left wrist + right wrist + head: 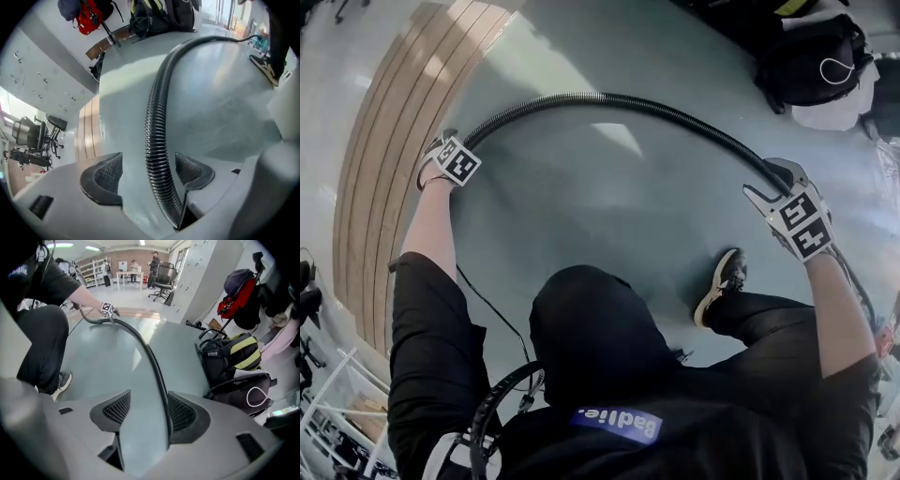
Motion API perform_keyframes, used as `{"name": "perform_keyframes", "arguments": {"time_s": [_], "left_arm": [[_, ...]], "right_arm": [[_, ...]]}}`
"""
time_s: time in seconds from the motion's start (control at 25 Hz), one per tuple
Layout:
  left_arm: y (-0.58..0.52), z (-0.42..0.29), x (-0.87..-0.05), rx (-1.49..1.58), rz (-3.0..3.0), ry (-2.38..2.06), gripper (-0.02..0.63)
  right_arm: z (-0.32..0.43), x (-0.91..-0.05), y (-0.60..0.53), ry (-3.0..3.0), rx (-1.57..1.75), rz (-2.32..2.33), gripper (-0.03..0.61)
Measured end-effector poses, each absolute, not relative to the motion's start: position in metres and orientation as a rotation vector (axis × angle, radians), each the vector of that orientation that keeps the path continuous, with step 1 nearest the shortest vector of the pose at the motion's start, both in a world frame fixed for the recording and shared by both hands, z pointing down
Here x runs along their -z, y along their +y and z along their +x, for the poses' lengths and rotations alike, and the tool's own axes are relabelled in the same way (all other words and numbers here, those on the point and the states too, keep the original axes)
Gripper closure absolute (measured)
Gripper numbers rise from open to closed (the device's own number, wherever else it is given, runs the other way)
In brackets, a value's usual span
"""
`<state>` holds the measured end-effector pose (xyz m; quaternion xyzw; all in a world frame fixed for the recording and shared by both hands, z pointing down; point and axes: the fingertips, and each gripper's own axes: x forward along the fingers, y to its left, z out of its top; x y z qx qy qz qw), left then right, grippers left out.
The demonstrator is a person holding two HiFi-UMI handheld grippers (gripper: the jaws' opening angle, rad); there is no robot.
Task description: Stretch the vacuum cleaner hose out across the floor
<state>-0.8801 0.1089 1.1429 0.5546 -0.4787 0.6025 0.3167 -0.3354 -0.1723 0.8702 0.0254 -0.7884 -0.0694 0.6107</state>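
Observation:
The black ribbed vacuum hose (619, 101) arcs over the grey-green floor from my left gripper (453, 152) at the left to my right gripper (772, 185) at the right. In the left gripper view the hose (157, 136) runs between the left gripper's (149, 163) jaws with a gap on each side; the pads do not press it. In the right gripper view the hose (157, 376) lies along the right pad (183, 412) of the right gripper (149, 398), and the other pad stands well clear. Both grippers are open.
Black backpacks (816, 61) sit on the floor at the far right, also seen as backpacks (229, 357) beside the hose. A wooden floor strip (394, 141) runs along the left. The person's shoe (722, 281) is planted inside the arc. A thin cable (492, 314) trails by the left arm.

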Motion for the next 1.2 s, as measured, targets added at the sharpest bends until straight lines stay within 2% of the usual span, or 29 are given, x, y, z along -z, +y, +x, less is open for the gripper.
{"name": "perform_keyframes", "arguments": {"time_s": [0.4, 0.64, 0.76, 1.0, 1.2], "left_arm": [[0.053, -0.779, -1.061, -1.451, 1.577, -1.379, 0.268], [0.003, -0.682, -1.016, -1.259, 1.724, -1.395, 0.268], [-0.021, -0.656, -0.986, -1.140, 1.792, -1.443, 0.268], [-0.044, -0.659, -0.911, -0.995, 1.854, -1.502, 0.268], [-0.031, -0.635, -0.792, -0.822, 1.929, -1.575, 0.268]], "right_arm": [[-0.406, -0.896, -0.223, -1.991, 0.248, -0.193, 0.347], [-0.460, -0.930, -0.214, -2.087, 0.123, -0.370, 0.347], [-0.485, -0.933, -0.207, -2.119, 0.059, -0.428, 0.347], [-0.519, -0.884, -0.191, -2.176, -0.033, -0.465, 0.347], [-0.521, -0.826, -0.147, -2.114, -0.051, -0.512, 0.347]]}}
